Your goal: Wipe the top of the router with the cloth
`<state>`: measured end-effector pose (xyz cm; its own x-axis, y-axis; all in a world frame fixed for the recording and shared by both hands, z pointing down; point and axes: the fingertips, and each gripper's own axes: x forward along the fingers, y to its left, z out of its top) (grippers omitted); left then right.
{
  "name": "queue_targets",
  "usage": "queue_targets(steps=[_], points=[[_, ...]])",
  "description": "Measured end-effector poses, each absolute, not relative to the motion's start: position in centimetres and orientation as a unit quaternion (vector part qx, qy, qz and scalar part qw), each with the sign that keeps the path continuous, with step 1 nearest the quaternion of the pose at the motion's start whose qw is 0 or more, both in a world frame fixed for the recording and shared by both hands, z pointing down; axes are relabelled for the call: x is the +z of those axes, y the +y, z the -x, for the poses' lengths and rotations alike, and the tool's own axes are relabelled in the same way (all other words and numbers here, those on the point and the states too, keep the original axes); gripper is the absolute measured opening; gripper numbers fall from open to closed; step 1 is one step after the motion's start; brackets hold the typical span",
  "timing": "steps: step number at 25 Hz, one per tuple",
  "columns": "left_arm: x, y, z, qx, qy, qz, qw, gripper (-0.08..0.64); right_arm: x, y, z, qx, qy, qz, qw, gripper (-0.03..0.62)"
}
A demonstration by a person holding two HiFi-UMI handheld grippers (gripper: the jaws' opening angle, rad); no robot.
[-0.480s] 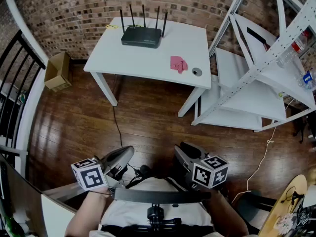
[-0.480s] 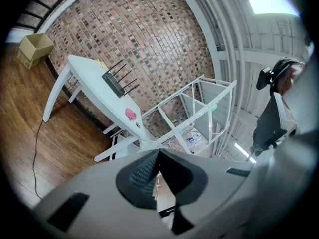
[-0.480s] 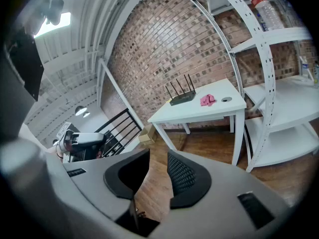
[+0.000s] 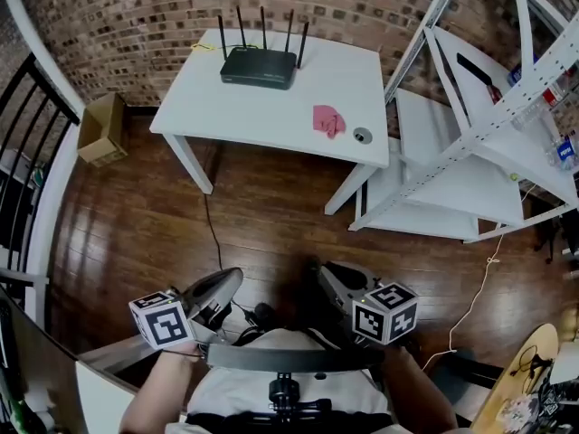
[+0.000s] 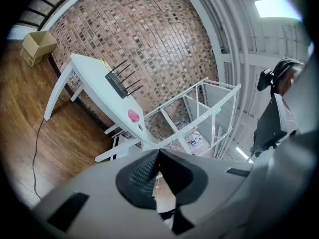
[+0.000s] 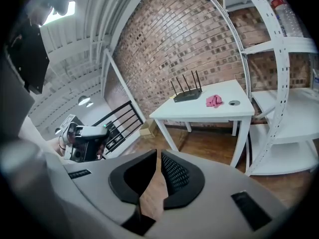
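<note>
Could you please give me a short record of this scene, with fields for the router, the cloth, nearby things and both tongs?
router: black, four upright antennas, at the back of the white table
cloth: pink, crumpled, on the table, nearer the front and to the right of the router, not touching it
round thing: small, grey, just right of the cloth
left tongs: shut, empty, far from the table
right tongs: shut, empty, far from the table
box: cardboard, on the floor left of the table
shelves: white, right of the table
wiping: not yet begun

Router (image 4: 260,67) at back of white table (image 4: 208,111), pink cloth (image 4: 327,119) front-right; L gripper (image 4: 228,283) & R gripper (image 4: 327,278) low, well away.
</note>
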<state>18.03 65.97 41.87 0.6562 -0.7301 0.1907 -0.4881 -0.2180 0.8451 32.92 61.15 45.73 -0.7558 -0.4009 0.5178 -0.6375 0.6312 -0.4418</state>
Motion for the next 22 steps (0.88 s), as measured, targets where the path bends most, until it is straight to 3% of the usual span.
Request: queue_targets(steps=[2,5,13,22], points=[[42.2,64.7,-18.0,-0.125,-0.398,-0.768,0.486,0.025,46.0,59.5,-32.7,0.317,-0.882,-0.297,0.183,0.051],[42.6,62.7,-18.0,-0.122,-0.406,-0.762,0.49,0.025,46.7,56.5,-32.6,0.324,-0.881,-0.297,0.178,0.127],[43.4,53.1,-16.5,-0.107,-0.446,-0.737,0.496,0.025,48.2,43.3,-31.4,0.345,-0.881,-0.288,0.148,0.138],[42.1,39.8,-18.6,-0.102,-0.468,-0.726,0.493,0.025,49.9,28.9,-33.8,0.338,-0.879,-0.279,0.189,0.184]])
